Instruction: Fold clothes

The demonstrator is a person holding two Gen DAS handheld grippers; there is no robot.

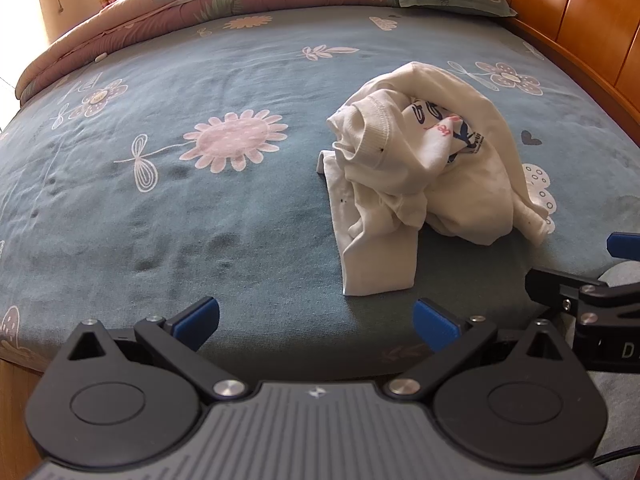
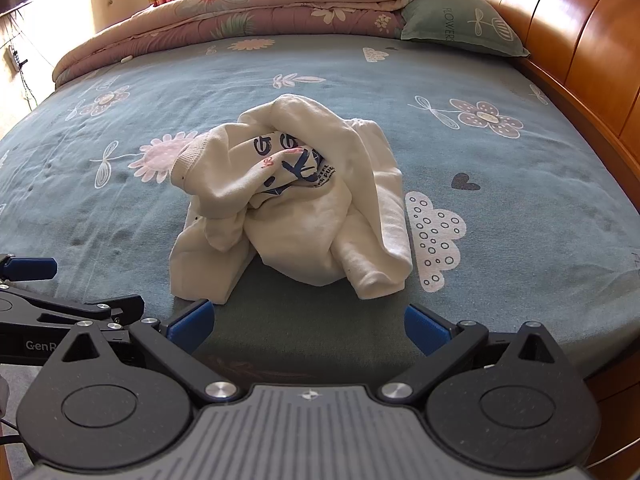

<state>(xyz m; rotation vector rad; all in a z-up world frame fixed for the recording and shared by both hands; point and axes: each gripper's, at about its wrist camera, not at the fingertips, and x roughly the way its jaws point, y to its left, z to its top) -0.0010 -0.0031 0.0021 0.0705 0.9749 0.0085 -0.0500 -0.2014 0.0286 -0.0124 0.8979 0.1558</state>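
1 white shirt (image 2: 292, 204) is lying crumpled in a heap on the bed (image 2: 520, 184), mid-sheet, just ahead of my 2 grippers. Left gripper (image 1: 316, 322) is hovering with jaws spread wide, gripping nothing. Right gripper (image 2: 308, 326) is doing the same, jaws released, empty. Shirt's blue and red print is folding into the bundle, unreadable. 1 pillow (image 2: 460, 26) and 1 folded quilt (image 2: 248, 12) are sitting at the far edge. Sleeves are getting lost in the heap.
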